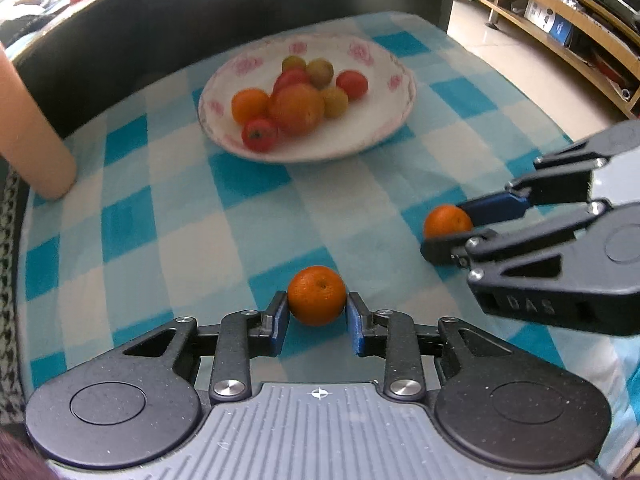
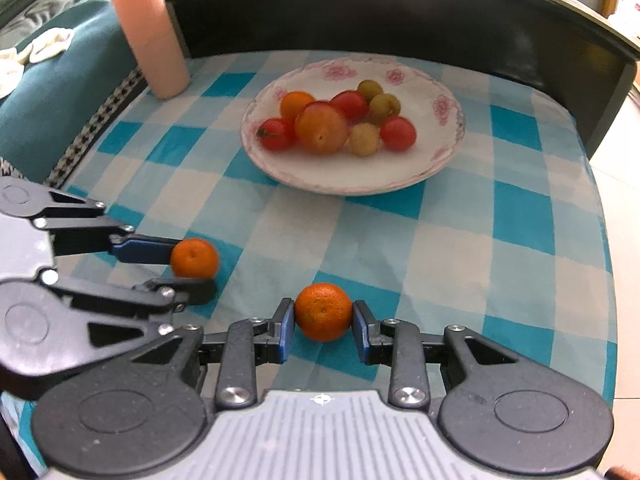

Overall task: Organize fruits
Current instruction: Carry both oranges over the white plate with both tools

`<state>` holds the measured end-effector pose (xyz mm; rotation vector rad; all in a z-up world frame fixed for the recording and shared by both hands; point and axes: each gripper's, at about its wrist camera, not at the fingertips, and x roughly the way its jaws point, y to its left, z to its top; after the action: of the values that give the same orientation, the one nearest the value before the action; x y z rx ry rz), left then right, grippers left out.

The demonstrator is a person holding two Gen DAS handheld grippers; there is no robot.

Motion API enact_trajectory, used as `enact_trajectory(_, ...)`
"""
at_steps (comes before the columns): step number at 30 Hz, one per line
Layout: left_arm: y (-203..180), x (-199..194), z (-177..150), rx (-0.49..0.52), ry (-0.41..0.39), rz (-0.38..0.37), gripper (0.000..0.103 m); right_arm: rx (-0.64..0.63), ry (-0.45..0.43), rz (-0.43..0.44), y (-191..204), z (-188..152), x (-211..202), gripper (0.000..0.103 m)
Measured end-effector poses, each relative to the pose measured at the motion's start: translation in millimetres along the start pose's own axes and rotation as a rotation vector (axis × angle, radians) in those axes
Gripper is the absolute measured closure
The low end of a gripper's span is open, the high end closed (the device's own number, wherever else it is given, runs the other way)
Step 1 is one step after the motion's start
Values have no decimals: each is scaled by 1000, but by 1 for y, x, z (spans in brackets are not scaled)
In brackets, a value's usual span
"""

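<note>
Two small oranges are held just above or on the blue-and-white checked cloth. My left gripper (image 1: pixel 317 300) is shut on one orange (image 1: pixel 316 294), its blue pads pressing both sides. My right gripper (image 2: pixel 323 312) is shut on the other orange (image 2: pixel 323 311). Each wrist view also shows the other hand: the right gripper (image 1: pixel 446 227) with its orange (image 1: pixel 447 219) at the right, and the left gripper (image 2: pixel 195 270) with its orange (image 2: pixel 195 257) at the left. Beyond them stands a white plate (image 1: pixel 376 60) (image 2: pixel 320 178) with pink flowers, holding oranges, red tomatoes and yellow-green fruits.
A pink cylinder (image 1: pixel 36 140) (image 2: pixel 156 40) stands at the cloth's far left corner. A dark raised rail (image 2: pixel 400 16) runs behind the plate. A teal cushion (image 2: pixel 60 92) lies to the left. Wooden shelves (image 1: pixel 560 20) stand across the floor on the right.
</note>
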<state>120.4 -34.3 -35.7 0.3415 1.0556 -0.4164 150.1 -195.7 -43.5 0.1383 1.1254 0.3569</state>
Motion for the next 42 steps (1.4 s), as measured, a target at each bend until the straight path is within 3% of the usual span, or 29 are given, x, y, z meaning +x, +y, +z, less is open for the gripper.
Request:
enact_trajectory(15, -3, 3, -6, 58, -6, -5, 50, -49, 6, -11, 3, -2, 4, 58)
enact_trajectory(30, -4, 2, -7, 67, -11, -18, 55, -40, 1, -2, 1, -2, 4, 58)
enact_trajectory(33, -2, 0, -7, 59, -13, -14, 64, -42, -2, -5, 2, -3, 4, 58)
enact_trajectory(42, 0, -11, 6, 34, -58, -26, 64, -37, -42, 2, 4, 1, -3, 59)
